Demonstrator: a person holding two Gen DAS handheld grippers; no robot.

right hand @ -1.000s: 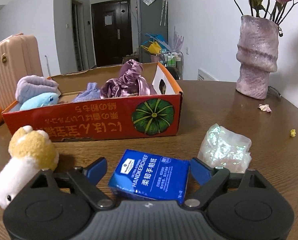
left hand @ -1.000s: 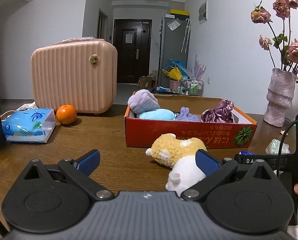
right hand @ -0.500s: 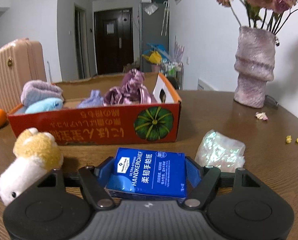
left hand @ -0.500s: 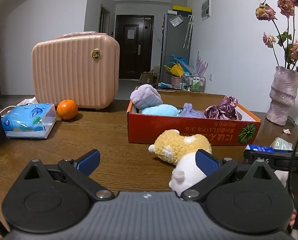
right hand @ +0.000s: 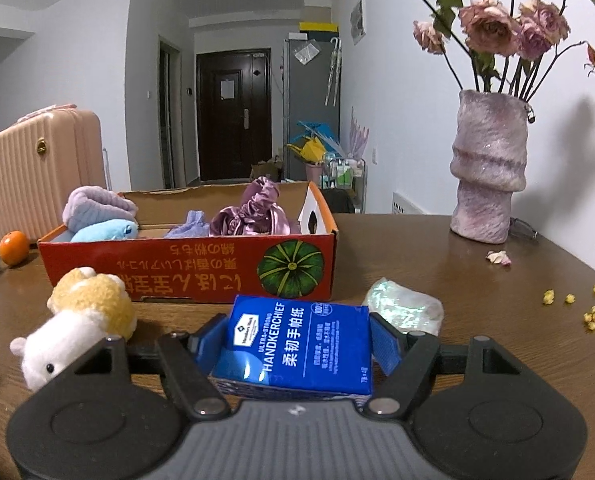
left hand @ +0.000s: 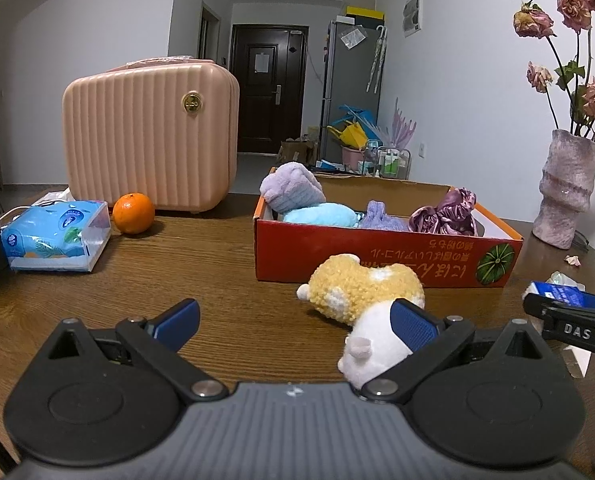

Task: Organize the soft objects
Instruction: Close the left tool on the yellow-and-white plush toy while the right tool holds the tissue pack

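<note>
Right gripper (right hand: 299, 340) fingers clamp one blue handkerchief pack (right hand: 297, 346); left gripper (left hand: 293, 322) fingers spread wide; one hamster plush (left hand: 367, 300) on counter (left hand: 201, 272); four soft items in one pumpkin box (left hand: 377, 254).

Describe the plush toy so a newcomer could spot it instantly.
Find the red box with the pumpkin picture on the wooden table. The plush toy lies on the table against the box's near wall, left of the blue tissue pack in the right gripper. It alone is fluffy yellow and white, with a face.
</note>
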